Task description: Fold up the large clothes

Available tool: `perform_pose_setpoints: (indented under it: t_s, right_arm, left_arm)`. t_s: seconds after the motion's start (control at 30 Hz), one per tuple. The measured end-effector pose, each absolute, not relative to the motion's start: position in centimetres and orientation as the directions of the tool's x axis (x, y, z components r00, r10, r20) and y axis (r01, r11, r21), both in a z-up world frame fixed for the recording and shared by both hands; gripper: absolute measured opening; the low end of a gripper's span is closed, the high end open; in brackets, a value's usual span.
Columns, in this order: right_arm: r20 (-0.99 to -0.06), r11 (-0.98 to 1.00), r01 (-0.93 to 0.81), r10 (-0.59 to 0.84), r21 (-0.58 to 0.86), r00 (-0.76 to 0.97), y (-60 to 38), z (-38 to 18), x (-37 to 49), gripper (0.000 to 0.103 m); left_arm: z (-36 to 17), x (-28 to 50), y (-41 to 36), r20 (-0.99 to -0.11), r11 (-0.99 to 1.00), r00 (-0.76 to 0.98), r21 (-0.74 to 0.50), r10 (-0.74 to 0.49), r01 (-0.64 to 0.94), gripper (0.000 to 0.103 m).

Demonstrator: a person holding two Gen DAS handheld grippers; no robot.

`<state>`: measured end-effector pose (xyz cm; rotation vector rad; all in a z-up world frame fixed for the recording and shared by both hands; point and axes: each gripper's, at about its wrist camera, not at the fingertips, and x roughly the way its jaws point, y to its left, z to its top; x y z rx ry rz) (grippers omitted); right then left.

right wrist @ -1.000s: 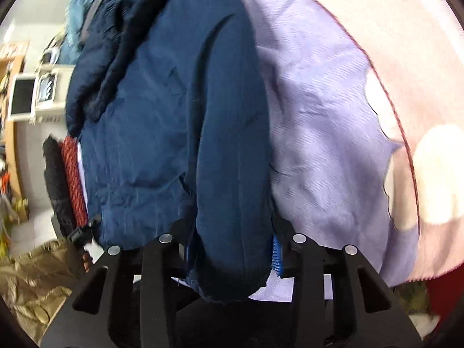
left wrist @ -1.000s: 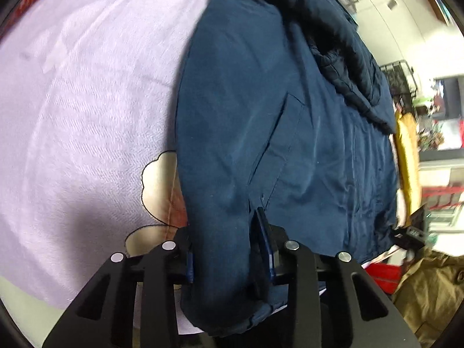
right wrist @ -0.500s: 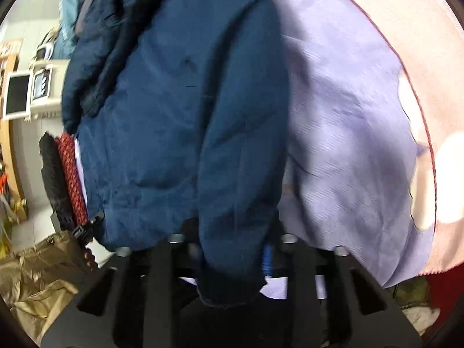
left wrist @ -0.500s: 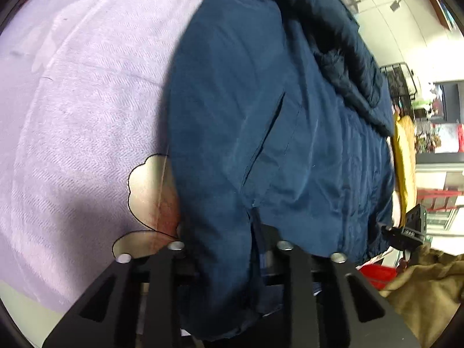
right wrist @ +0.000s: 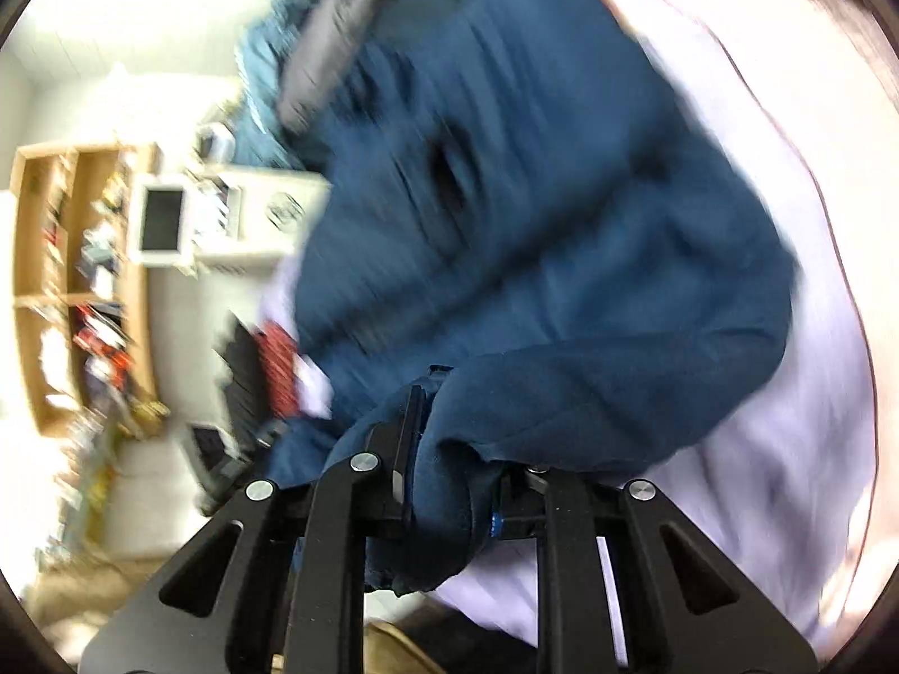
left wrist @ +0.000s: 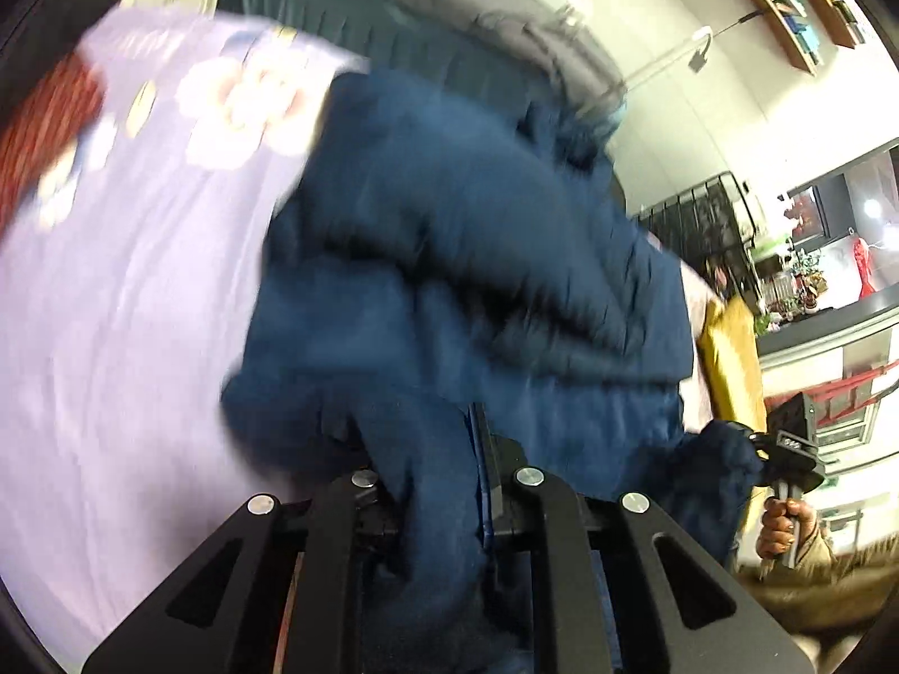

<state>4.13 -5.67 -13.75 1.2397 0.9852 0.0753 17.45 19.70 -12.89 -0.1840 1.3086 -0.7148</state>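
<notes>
A navy blue jacket (left wrist: pixel 477 281) lies on a lilac blanket (left wrist: pixel 112 337), and both views are blurred by motion. My left gripper (left wrist: pixel 427 466) has its jaws closing on a bunched fold of the jacket's lower edge, which is raised off the blanket. The right wrist view shows the same jacket (right wrist: pixel 562 253) on the blanket (right wrist: pixel 786 477). There my right gripper (right wrist: pixel 455 466) is also closing its jaws, pinching another part of the lifted edge. The right gripper (left wrist: pixel 786 443) also shows at the right of the left wrist view, held by a hand (left wrist: pixel 781 522).
A grey garment (left wrist: pixel 494 17) lies beyond the jacket's collar. A yellow cushion (left wrist: pixel 730 359) and a black wire rack (left wrist: pixel 702 219) stand to the right. To the left of the bed are a wooden shelf (right wrist: pixel 45 281), a white device (right wrist: pixel 163 224) and a red and black item (right wrist: pixel 275 365).
Both grippers closed on the jacket's lower edge, then rose and swept it forward toward the collar. The fabric is now bunched and folding over itself.
</notes>
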Motion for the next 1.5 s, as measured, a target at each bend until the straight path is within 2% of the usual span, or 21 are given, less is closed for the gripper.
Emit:
perform_pose_setpoints:
  t_s: [0.13, 0.27, 0.47, 0.67, 0.93, 1.0, 1.07, 1.13, 1.2, 1.23, 1.3, 1.33, 1.37, 1.4, 1.5]
  right_arm:
    - [-0.491, 0.235, 0.434, 0.502, 0.87, 0.712, -11.1, -13.0, 7.6, 0.018]
    - [-0.447, 0.162, 0.423, 0.459, 0.892, 0.767, -14.9, -12.8, 11.7, 0.018]
    - [-0.473, 0.126, 0.468, 0.435, 0.874, 0.766, -17.7, -13.5, 16.6, 0.018]
    - [-0.499, 0.085, 0.517, 0.43, 0.852, 0.752, -18.8, -16.7, 18.5, 0.018]
    - [-0.498, 0.001, 0.538, 0.376, 0.843, 0.781, -20.1, -20.2, 20.1, 0.019]
    - [-0.496, -0.04, 0.546, 0.368, 0.837, 0.786, -20.5, -20.9, 20.2, 0.019]
    - [-0.499, -0.075, 0.56, 0.368, 0.825, 0.785, -20.7, -21.7, 20.5, 0.019]
    - [-0.495, -0.096, 0.564, 0.374, 0.82, 0.784, -21.0, -22.4, 20.6, 0.019]
    - [-0.493, -0.108, 0.568, 0.381, 0.816, 0.782, -21.1, -22.9, 20.9, 0.022]
    - [-0.492, -0.119, 0.569, 0.382, 0.814, 0.783, -21.2, -23.1, 21.1, 0.025]
    - [-0.47, -0.166, 0.556, 0.375, 0.814, 0.799, -21.2, -23.5, 21.2, 0.035]
    - [-0.443, -0.212, 0.537, 0.366, 0.817, 0.818, -21.3, -23.7, 21.1, 0.041]
    - [-0.416, -0.254, 0.514, 0.353, 0.819, 0.838, -21.3, -23.9, 20.9, 0.048]
    - [-0.399, -0.278, 0.497, 0.342, 0.822, 0.851, -21.4, -23.9, 20.8, 0.051]
    - [-0.391, -0.246, 0.48, 0.336, 0.842, 0.857, -21.2, -22.5, 21.1, 0.062]
  left_arm:
    - [-10.2, 23.4, 17.4, -0.793, 0.787, 0.161, -0.514, -0.587, 0.341, 0.014]
    - [-7.9, 28.7, 14.7, -0.785, 0.803, 0.221, -0.501, -0.579, 0.321, 0.015]
    - [-8.6, 32.8, 9.7, -0.825, 0.85, 0.236, -0.452, -0.513, 0.27, 0.014]
    - [-12.2, 35.0, 8.8, -0.872, 0.891, 0.193, -0.423, -0.449, 0.163, 0.017]
    - [-14.8, 36.3, 9.4, -0.852, 0.867, 0.168, -0.496, -0.496, 0.047, 0.021]
    - [-14.7, 36.6, 9.6, -0.832, 0.844, 0.15, -0.536, -0.534, 0.029, 0.027]
    - [-14.5, 36.9, 10.8, -0.757, 0.763, 0.136, -0.647, -0.639, -0.02, 0.044]
    - [-13.6, 37.0, 12.4, -0.693, 0.696, 0.151, -0.717, -0.704, -0.042, 0.045]
    - [-12.5, 37.2, 13.7, -0.667, 0.67, 0.151, -0.741, -0.729, -0.041, 0.045]
    - [-12.1, 37.1, 14.0, -0.668, 0.671, 0.151, -0.74, -0.729, -0.032, 0.045]
    - [-10.1, 36.6, 14.3, -0.721, 0.741, 0.2, -0.671, -0.664, 0.042, 0.053]
    - [-9.2, 36.2, 14.3, -0.751, 0.783, 0.236, -0.617, -0.617, 0.081, 0.067]
    - [-8.0, 35.8, 14.4, -0.768, 0.818, 0.29, -0.561, -0.571, 0.124, 0.072]
    - [-7.1, 35.5, 14.7, -0.764, 0.83, 0.331, -0.538, -0.553, 0.145, 0.076]
    - [-5.8, 34.8, 15.4, -0.765, 0.845, 0.369, -0.515, -0.529, 0.145, 0.076]
